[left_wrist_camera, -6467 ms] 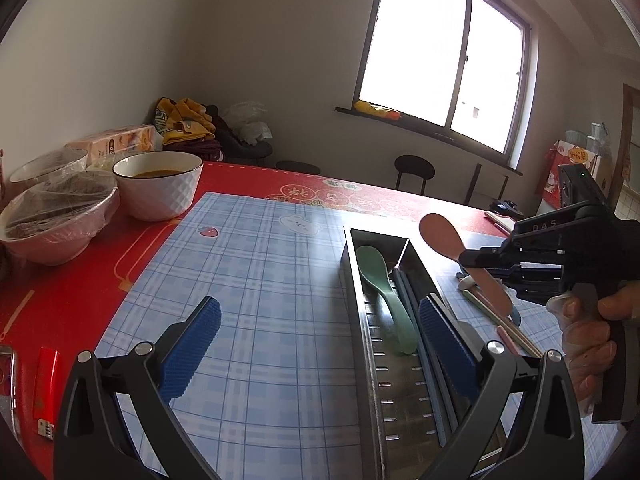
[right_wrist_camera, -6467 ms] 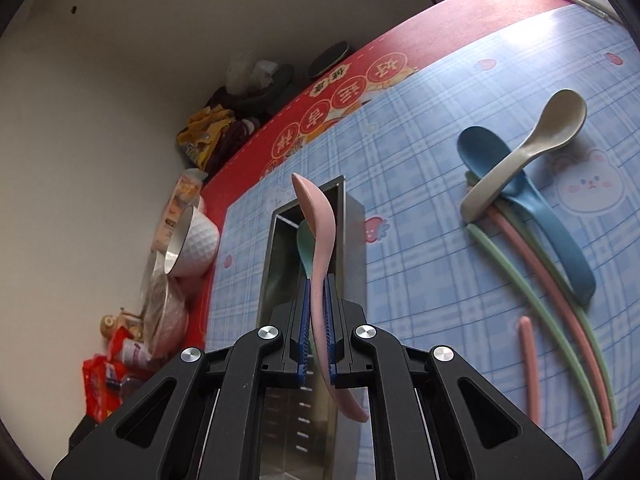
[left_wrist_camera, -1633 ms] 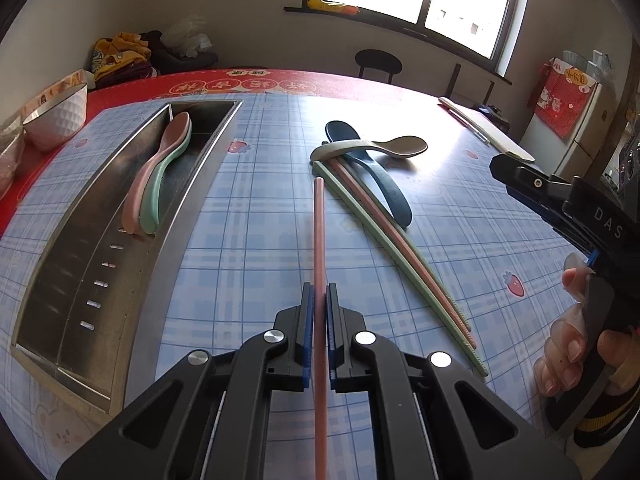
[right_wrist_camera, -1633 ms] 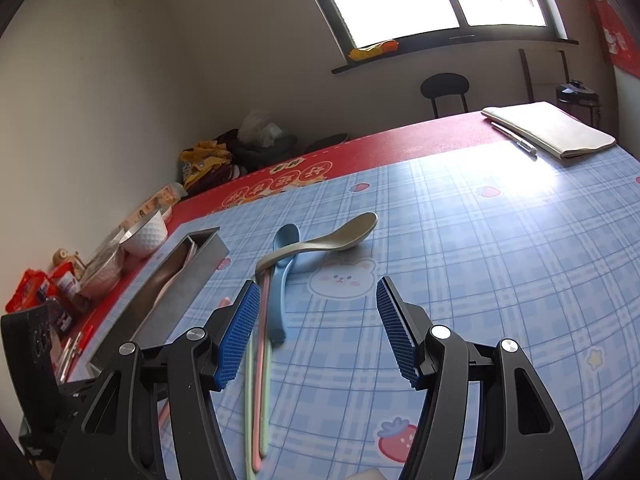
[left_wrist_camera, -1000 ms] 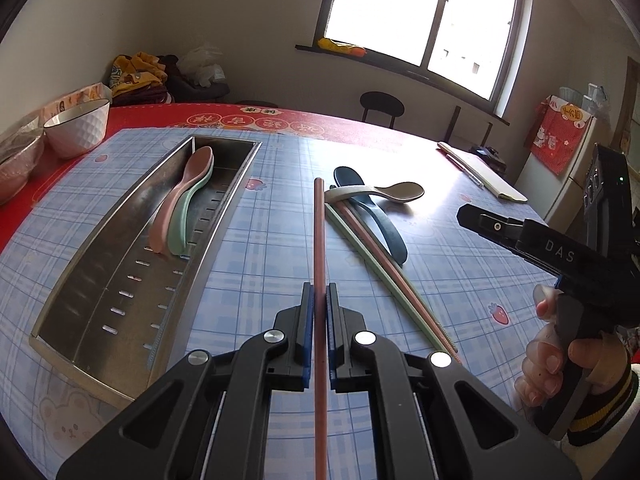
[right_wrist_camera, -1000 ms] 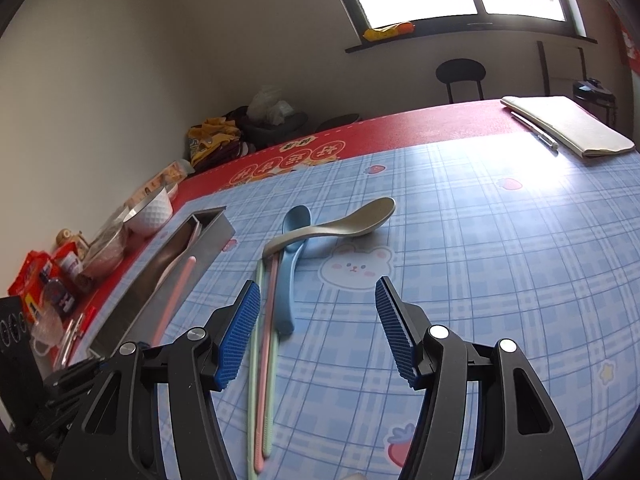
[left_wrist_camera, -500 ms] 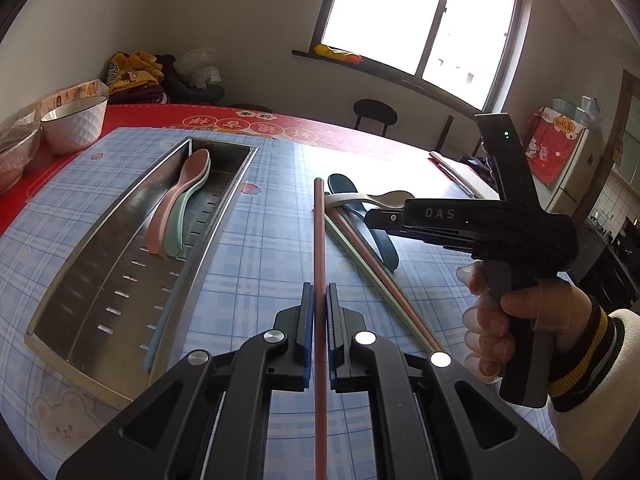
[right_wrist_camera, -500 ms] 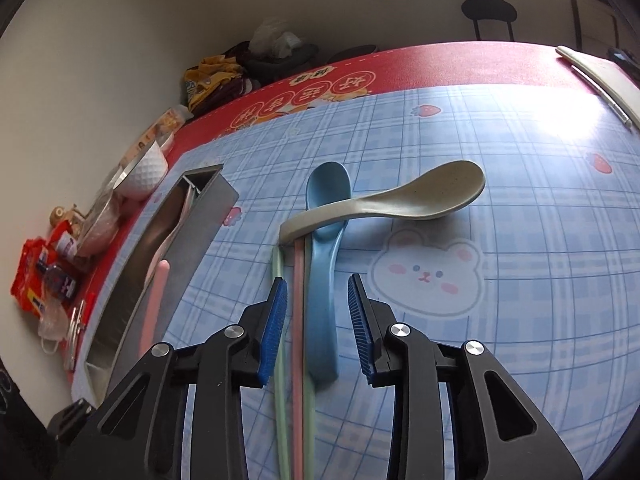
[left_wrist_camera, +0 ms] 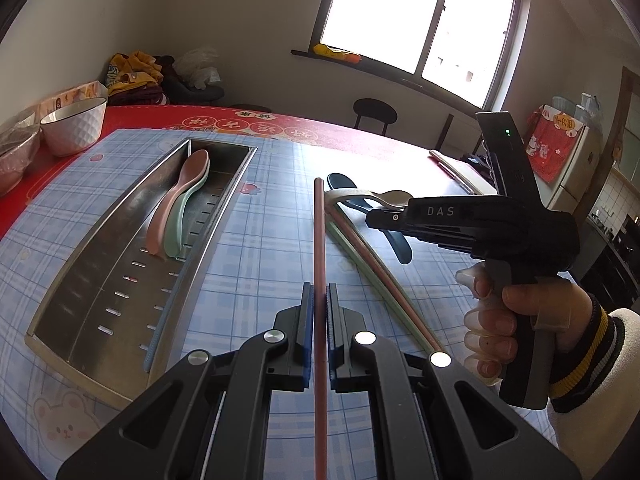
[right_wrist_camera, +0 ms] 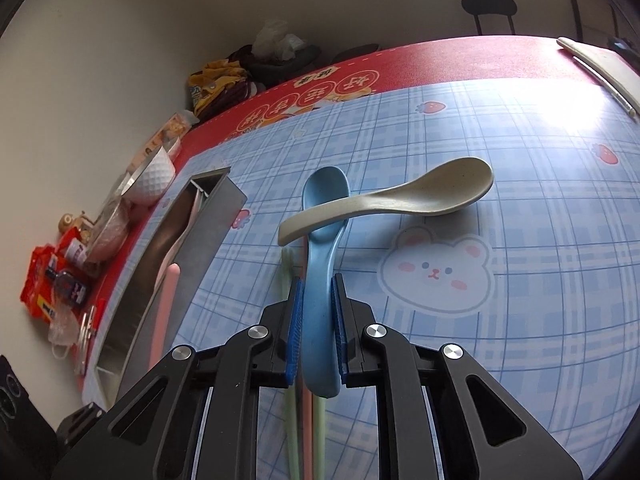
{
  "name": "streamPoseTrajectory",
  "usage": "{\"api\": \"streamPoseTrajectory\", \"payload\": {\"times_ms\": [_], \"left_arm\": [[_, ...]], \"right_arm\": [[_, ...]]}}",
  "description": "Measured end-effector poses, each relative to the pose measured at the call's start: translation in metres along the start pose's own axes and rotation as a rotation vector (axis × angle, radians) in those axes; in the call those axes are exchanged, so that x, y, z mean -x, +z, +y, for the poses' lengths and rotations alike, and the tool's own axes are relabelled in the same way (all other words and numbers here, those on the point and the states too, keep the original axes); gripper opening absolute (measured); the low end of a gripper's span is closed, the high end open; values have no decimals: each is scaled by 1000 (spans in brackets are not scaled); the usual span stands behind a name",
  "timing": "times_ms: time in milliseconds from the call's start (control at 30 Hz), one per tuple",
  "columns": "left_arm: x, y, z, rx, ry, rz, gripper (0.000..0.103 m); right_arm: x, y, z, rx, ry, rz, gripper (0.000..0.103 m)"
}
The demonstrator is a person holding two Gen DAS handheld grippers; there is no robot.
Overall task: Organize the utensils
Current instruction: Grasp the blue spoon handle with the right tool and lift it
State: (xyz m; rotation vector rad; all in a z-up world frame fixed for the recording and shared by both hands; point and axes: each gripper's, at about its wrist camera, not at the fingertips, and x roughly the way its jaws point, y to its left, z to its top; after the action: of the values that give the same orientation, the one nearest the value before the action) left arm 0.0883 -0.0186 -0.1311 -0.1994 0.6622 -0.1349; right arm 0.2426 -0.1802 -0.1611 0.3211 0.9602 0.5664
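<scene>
In the left wrist view, the left gripper (left_wrist_camera: 316, 316) is clenched on 1 pink chopstick (left_wrist_camera: 319, 240), held above the mat beside the metal tray (left_wrist_camera: 100, 304) with 2 spoons in it. In the right wrist view, the right gripper (right_wrist_camera: 316, 332) is closing around the blue spoon (right_wrist_camera: 320, 264) handle; the beige spoon (right_wrist_camera: 400, 200) lies across that spoon's neck, so a slow, level lift should let it slide off.

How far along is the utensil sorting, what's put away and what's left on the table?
Done: a pink spoon and a green spoon lie in the metal tray. In hand: the left tool grips a pink chopstick, and the right tool is closing on the blue spoon. Left: the beige spoon lying across the blue one, plus the pink and green chopsticks on the cloth.
</scene>
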Motion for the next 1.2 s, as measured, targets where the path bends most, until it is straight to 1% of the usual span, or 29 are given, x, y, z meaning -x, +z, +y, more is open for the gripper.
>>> {"api": "streamPoseTrajectory", "payload": {"times_ms": [100,200,267,367,567,667,800,900,967,1033,1067,1200], "left_arm": [[-1,0,0,1,0,2,6],[0,0,-1,-2,0,3,6],[0,0,-1,-6,0,2,6],[0,0,-2,-8,4,1,6],[1,0,-3,-8,5,0,6],[1,0,-3,-7,5,0,6],[1,1,-1,1,4,-1,6],[1,1,-1,5,3,2,6],[1,1,-1,3,4,3,6],[1,1,-2,-1,5,5,6],[1,0,-2,-2,7,6,6],[1,0,-1,5,10,4,6]], "right_arm": [[2,-3,-10,-92,81,17,14],[2,-9,-15,-129,89,37,14],[3,-12,-11,-98,72,39,14],[2,-16,0,-13,14,43,14],[0,-22,20,105,-57,46,14],[-1,-26,32,175,-111,36,14],[-1,-27,39,201,-146,17,14],[7,-27,38,197,-90,-18,14],[11,-29,37,205,-39,-12,14],[8,-32,40,234,-47,9,14],[7,-32,41,235,-37,9,14],[10,-34,49,273,-13,-25,14]]}}
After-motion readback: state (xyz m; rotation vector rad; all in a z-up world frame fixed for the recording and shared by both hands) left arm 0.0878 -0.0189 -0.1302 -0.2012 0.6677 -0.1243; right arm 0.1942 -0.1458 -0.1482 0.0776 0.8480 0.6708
